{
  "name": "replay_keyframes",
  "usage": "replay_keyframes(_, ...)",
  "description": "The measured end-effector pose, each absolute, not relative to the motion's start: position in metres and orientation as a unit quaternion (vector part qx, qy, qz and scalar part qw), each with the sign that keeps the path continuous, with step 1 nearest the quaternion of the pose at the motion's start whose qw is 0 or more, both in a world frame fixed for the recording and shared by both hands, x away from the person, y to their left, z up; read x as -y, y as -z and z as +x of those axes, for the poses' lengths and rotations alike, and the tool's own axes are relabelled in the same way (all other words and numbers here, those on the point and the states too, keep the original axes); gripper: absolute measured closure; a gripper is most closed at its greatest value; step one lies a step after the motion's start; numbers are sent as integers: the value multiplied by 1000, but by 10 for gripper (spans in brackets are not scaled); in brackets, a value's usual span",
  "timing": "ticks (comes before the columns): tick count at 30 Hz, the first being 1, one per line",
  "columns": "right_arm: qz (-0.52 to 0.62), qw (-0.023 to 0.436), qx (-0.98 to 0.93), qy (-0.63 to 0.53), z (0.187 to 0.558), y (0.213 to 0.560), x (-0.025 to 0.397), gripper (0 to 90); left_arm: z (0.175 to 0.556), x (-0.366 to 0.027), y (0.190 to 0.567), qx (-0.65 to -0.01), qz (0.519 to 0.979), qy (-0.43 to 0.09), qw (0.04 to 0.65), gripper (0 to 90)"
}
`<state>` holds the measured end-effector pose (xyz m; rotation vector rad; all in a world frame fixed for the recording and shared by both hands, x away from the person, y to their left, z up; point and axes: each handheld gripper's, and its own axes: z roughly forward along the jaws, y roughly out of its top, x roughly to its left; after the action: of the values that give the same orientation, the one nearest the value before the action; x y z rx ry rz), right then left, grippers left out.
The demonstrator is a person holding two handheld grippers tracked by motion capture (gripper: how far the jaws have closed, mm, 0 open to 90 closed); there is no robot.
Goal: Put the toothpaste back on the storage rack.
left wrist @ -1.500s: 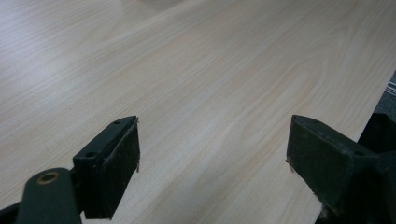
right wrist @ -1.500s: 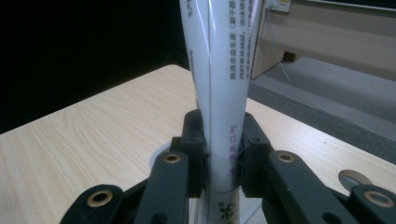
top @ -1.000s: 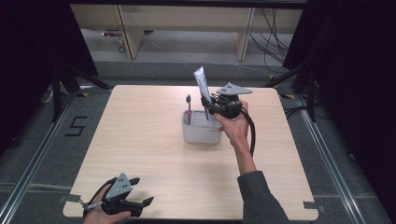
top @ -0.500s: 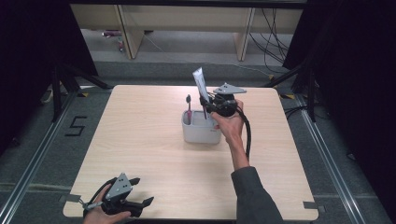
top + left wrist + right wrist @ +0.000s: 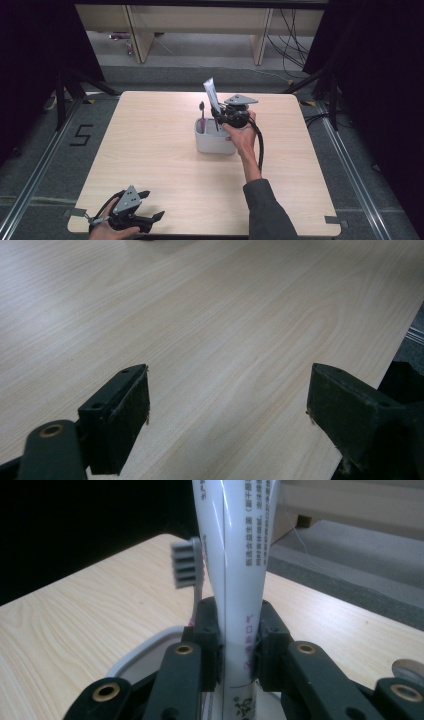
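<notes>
- The toothpaste tube (image 5: 235,555) stands upright with its lower end down inside the white cup (image 5: 212,142), which sits a little past the middle of the table (image 5: 150,150). Its flat crimped end points up, well above the cup's rim.
- My right gripper (image 5: 222,116) is clamped on that tube. In the right gripper view both jaws press flat against the tube's sides, with the printed face turned toward the camera.
- A toothbrush (image 5: 202,116) with a pink handle is already standing in the same cup, bristles up, just beside the tube. I cannot tell whether the two touch.
- As I judge it, the work is putting the tube into the cup, and it is nearly done: the tube is in and roughly vertical. What is left is to let go and lift clear without dragging the tube out or tipping the cup.
- I cannot tell whether the tube's bottom end rests on the cup's floor, since the cup wall hides it.
- My left gripper (image 5: 140,220) sits at the near left corner of the table, far from the cup. Its jaws are spread wide over bare wood and hold nothing.
</notes>
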<state>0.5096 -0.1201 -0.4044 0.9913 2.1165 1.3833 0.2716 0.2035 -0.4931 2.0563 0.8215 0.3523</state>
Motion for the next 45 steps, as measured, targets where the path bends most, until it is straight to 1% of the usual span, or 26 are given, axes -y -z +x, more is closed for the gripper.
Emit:
replay_keyframes(3,371,203,-757,-498,508,410,119,761,271,-203,494,-334,824,-139,435,168)
replay_keyframes(5,366,208,-761,-494,509,413,120,761,272,-205,493,-325,833,-135,428,168)
replay_keyframes(8,369,203,-762,-492,508,417,120,760,271,-203,494,-332,825,-138,436,168)
replay_keyframes(10,365,207,-770,-481,508,418,120,760,272,-204,493,-328,829,-137,431,168)
replay_keyframes(11,360,217,-770,-480,509,419,120,760,272,-204,493,-329,828,-136,433,168)
replay_keyframes(12,367,205,-771,-479,507,420,120,760,271,-203,494,-332,825,-141,435,168)
replay_keyframes(13,359,208,-774,-477,508,420,120,760,271,-203,494,-331,825,-141,435,168)
replay_keyframes(14,364,205,-774,-476,507,421,119,760,272,-205,493,-325,834,-146,421,168)
replay_keyframes(17,359,209,-780,-467,507,422,117,760,272,-204,493,-326,830,-138,430,168)
replay_keyframes(18,366,203,-780,-465,505,423,116,759,272,-204,493,-325,834,-145,422,168)
replay_keyframes(19,361,205,-783,-463,505,423,116,760,271,-203,494,-330,830,-141,427,168)
replay_keyframes(20,355,204,-786,-463,506,424,115,759,272,-205,493,-324,836,-144,419,168)
replay_keyframes(21,356,211,-789,-454,505,424,115,759,271,-203,493,-331,828,-140,431,168)
replay_keyframes(22,359,201,-787,-459,504,425,113,759,272,-203,493,-328,830,-139,430,168)
replay_keyframes(25,359,212,-791,-448,504,427,111,759,271,-203,494,-330,826,-139,435,168)
replay_keyframes(26,358,205,-794,-447,504,427,111,759,271,-204,493,-327,832,-143,424,168)
replay_keyframes(27,361,205,-795,-442,504,427,112,758,272,-204,493,-326,832,-139,426,168)
replay_keyframes(31,353,216,-799,-435,504,429,112,756,271,-204,493,-326,831,-136,430,168)
replay_keyframes(34,357,216,-799,-432,504,430,113,753,271,-204,494,-327,831,-142,426,168)
replay_keyframes(35,355,224,-797,-434,504,431,113,749,270,-203,494,-329,829,-136,430,168)
replay_keyframes(37,351,220,-802,-430,503,430,114,730,270,-203,494,-332,829,-138,429,168)
replay_keyframes(41,342,228,-816,-407,501,431,112,724,271,-205,493,-320,839,-139,417,168)
replay_keyframes(42,335,236,-821,-397,501,432,111,724,270,-203,493,-329,831,-138,427,168)
replay_keyframes(45,333,226,-824,-398,501,436,111,707,270,-202,494,-326,831,-132,431,168)
